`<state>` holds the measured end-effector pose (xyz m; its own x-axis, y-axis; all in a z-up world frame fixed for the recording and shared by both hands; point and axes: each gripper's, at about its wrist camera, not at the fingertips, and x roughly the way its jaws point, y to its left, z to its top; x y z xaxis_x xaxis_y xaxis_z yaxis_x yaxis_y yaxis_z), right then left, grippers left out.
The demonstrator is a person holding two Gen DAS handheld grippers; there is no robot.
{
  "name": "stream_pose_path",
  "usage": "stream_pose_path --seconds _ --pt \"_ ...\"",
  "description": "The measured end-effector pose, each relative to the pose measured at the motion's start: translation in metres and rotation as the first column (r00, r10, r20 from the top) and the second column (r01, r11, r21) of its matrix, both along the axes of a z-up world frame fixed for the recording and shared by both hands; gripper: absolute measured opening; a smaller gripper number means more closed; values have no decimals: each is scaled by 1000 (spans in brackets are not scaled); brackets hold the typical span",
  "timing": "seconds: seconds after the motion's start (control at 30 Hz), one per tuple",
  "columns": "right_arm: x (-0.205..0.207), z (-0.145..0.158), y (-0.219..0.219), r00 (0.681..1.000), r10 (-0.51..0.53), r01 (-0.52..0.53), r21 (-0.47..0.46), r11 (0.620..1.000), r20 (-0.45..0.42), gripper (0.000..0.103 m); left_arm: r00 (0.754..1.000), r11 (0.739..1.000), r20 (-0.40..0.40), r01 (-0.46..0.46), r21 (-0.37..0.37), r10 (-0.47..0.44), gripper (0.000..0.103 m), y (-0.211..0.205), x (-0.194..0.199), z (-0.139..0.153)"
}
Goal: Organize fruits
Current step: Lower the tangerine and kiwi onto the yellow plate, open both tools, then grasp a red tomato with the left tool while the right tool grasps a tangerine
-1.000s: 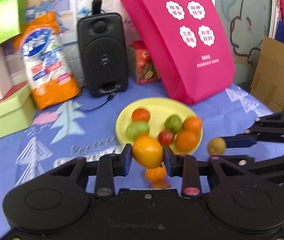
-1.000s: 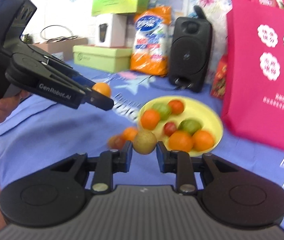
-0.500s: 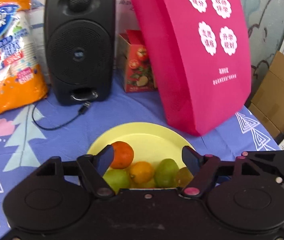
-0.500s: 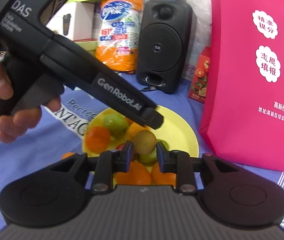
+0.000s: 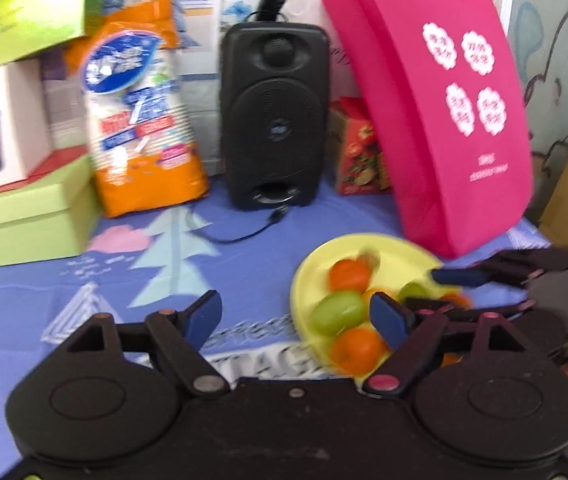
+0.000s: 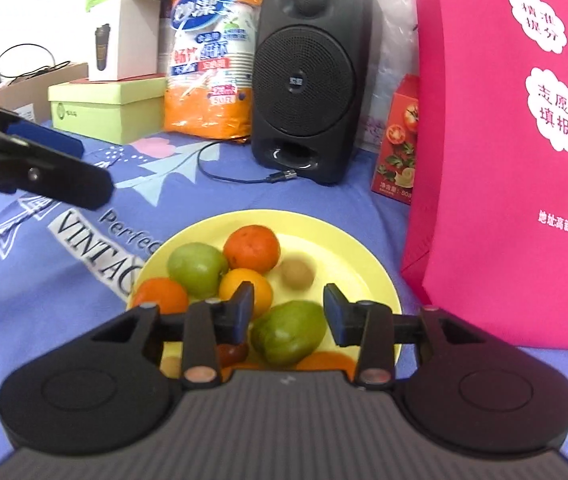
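Observation:
A yellow plate (image 6: 359, 256) on the blue cloth holds several fruits: oranges, green fruits, a small red one and a brown kiwi (image 6: 297, 274). My right gripper (image 6: 287, 310) is open and empty just above the plate's near side, over a green fruit (image 6: 287, 334). My left gripper (image 5: 295, 316) is open and empty, over the cloth to the left of the plate (image 5: 303, 280). In the left wrist view the right gripper's fingers (image 5: 459, 276) reach over the plate from the right. In the right wrist view the left gripper's fingers (image 6: 56, 172) show at the left.
A black speaker (image 6: 307, 76) with a cable stands behind the plate. A pink bag (image 6: 503, 152) stands at the right, next to a red carton (image 6: 397, 140). An orange cup pack (image 6: 212, 56) and green and white boxes (image 6: 104, 108) stand at the back left.
Both grippers let go of their fruit: the left dropped its orange on the plate and drew back left; the right opened and the kiwi now lies on the plate.

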<state>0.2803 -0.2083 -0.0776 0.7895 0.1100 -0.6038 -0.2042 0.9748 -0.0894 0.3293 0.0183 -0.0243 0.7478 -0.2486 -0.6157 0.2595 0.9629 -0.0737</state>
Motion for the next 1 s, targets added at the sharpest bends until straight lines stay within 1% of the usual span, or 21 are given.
stream_pose_path --seconds 0.13,0.23,0.33,0.43,0.53,0.63,0.67,0.73,0.83,0.87,0.9,0.93,0.97,1.0 --pt "-30 4 -2 1000 3 -3 24 1000 14 38 1000 998 2 4 67 -4 82 4 -23 -16" --pt "-55 6 -1 999 25 -26 48 999 20 38 1000 997 -5 20 77 -19 82 2 -41 -32" --pt "-79 6 2 999 50 -51 95 994 15 39 998 994 15 54 91 -56 82 -7 -64 -44" --pt "-99 3 5 999 47 -48 146 988 11 40 994 985 38 92 144 -99 82 -21 -80 -57" --pt "-113 -2 9 999 41 -40 162 986 1 42 990 974 61 111 198 -125 82 -38 -89 -67" --pt "-120 -5 12 999 44 -42 165 985 -9 42 988 967 77 116 228 -136 81 -48 -91 -75" --pt "-122 -5 13 999 45 -43 165 985 -11 42 988 966 74 118 229 -138 80 -51 -89 -77" --pt "-125 -6 13 999 44 -42 162 986 -13 45 988 967 55 131 219 -147 74 -54 -85 -79" --pt "-125 -6 14 999 50 -46 158 986 -19 46 988 972 38 142 188 -152 69 -56 -79 -84" --pt "-123 -5 16 998 55 -51 158 986 -19 46 987 974 31 148 171 -155 63 -55 -76 -84" --pt "-121 -5 17 998 64 -60 156 986 -20 46 986 976 23 157 149 -162 50 -54 -75 -84" --pt "-118 -5 20 997 75 -70 152 986 -22 46 985 977 18 170 129 -174 41 -52 -75 -84" --pt "-114 -5 23 996 87 -82 148 986 -25 46 981 975 16 188 118 -192 29 -51 -75 -84" --pt "-111 -5 26 995 97 -92 145 985 -27 46 979 973 13 202 112 -204 29 -50 -75 -84"
